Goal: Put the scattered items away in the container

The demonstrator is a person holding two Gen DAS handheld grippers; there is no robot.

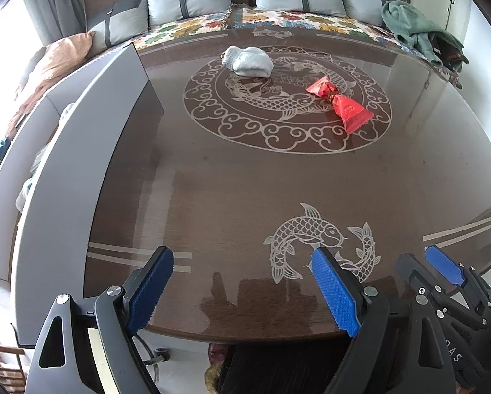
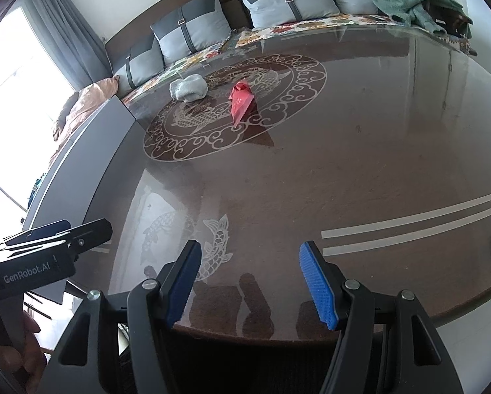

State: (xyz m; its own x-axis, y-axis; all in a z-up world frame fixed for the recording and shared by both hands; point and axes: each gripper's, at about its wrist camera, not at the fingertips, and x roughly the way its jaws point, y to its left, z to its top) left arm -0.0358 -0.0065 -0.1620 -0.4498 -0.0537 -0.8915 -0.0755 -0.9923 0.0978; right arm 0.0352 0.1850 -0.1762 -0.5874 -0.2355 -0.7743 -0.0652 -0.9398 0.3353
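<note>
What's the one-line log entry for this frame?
left gripper: open, empty | right gripper: open, empty | grey sock, red packet: on table | grey container: left

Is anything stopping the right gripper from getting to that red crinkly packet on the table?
Probably not. The right gripper is open and the dark glossy table between it and the red crinkly packet looks bare.

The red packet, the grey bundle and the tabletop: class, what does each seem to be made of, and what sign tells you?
Red packet: probably thin plastic film, glossy, crinkled, pinched at the middle.
Grey bundle: looks like knitted fabric, matte, with a ribbed edge; perhaps socks.
Tabletop: dark brown with pale fish patterns, very glossy and mirroring the grippers; likely glass or lacquer over wood.
</note>
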